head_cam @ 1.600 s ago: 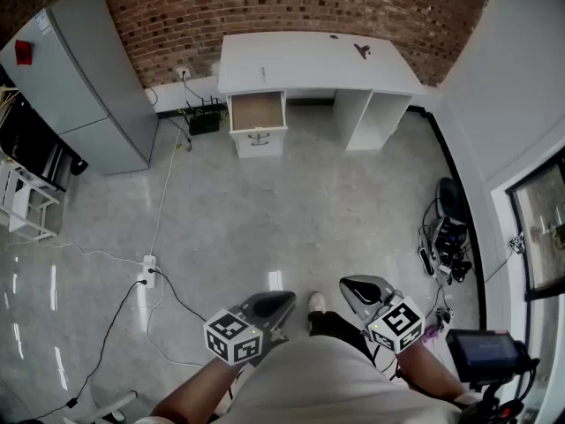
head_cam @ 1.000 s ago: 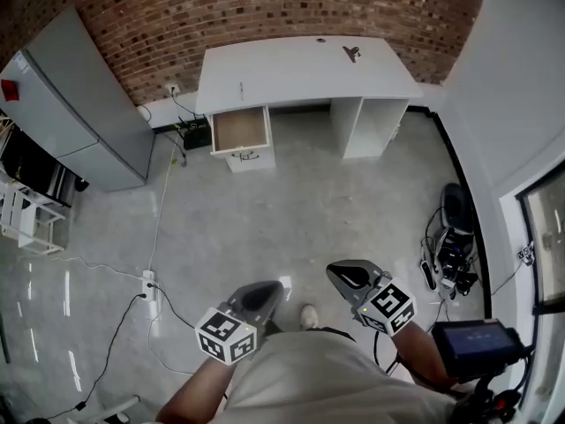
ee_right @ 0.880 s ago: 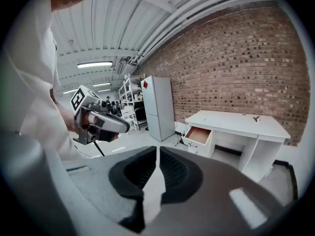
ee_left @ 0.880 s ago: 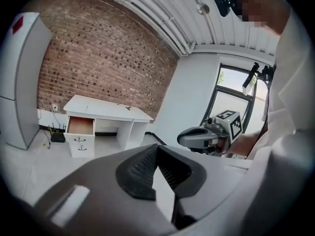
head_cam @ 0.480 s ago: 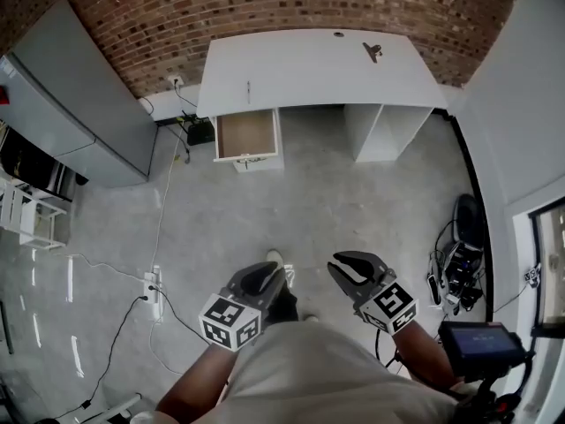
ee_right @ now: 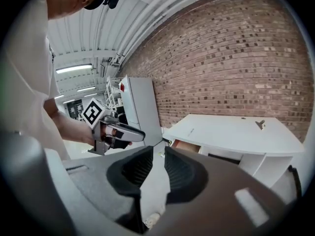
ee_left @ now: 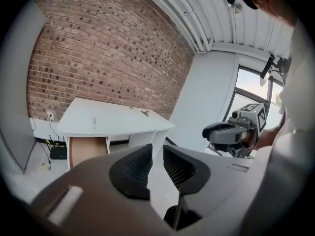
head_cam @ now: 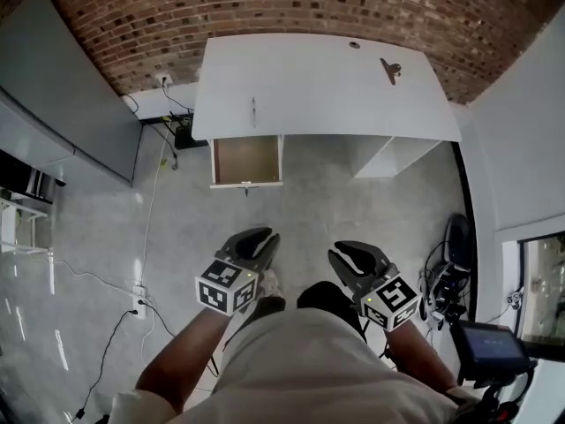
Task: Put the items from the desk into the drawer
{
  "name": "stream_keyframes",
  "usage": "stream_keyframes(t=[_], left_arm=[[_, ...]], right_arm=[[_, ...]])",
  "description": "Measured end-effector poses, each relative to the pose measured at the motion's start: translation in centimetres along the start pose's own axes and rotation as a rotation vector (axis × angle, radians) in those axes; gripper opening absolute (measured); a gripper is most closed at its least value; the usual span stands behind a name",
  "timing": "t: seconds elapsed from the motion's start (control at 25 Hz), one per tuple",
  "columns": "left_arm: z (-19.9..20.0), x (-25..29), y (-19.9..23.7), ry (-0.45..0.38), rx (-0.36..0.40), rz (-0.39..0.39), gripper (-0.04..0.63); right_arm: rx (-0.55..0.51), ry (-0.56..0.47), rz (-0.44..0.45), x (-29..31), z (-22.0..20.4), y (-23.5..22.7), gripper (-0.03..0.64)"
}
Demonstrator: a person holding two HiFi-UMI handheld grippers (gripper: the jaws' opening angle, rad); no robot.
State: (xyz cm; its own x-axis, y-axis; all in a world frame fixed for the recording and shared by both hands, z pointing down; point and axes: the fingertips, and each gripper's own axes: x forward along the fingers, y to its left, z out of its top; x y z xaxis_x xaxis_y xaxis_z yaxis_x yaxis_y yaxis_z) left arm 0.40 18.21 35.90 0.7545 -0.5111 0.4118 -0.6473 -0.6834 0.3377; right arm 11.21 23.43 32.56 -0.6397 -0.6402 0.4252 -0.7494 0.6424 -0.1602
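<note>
A red brick wall (head_cam: 265,7) runs across the back of the room above a polished grey concrete floor (head_cam: 353,210). A tall grey cabinet (head_cam: 62,95) stands against the brick on the left, with a white wire rack (head_cam: 18,223) nearer along the left edge. Low on the wall is a socket (head_cam: 164,79), and just beside it on the floor sits a small black box (head_cam: 184,136). A white cable (head_cam: 150,210) trails to a white power strip (head_cam: 139,297), from which a black cable (head_cam: 106,352) snakes away. Along the plain white wall (head_cam: 521,148) on the right lies a heap of black gear and cords (head_cam: 446,281), near a small screen on a stand (head_cam: 485,350).
</note>
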Motion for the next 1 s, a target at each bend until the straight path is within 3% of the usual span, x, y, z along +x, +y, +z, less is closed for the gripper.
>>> stream_keyframes(t=[0.24,0.6,0.84,1.0], left_arm=[[3.8,6.0,8.0,0.004,-0.006,0.105,0.074],[8.1,17.2,19.2,0.056,-0.067,0.293,0.084],[9.7,23.5,25.4,0.111,-0.122,0.400,0.084],[9.8,26.6,29.5,0.152,-0.142,0.469,0.084]], right_arm=[[-0.018,0.064,0.071,5.6,1.7,-5.5,0.060],[-0.079,0.101,0.204,15.0,6.6,-19.4,0.044],[-0.117,0.160,0.303,19.8,8.3,-27.0,0.037],[-0.107,0.202,0.362,22.3,8.0,-29.6,0.035]])
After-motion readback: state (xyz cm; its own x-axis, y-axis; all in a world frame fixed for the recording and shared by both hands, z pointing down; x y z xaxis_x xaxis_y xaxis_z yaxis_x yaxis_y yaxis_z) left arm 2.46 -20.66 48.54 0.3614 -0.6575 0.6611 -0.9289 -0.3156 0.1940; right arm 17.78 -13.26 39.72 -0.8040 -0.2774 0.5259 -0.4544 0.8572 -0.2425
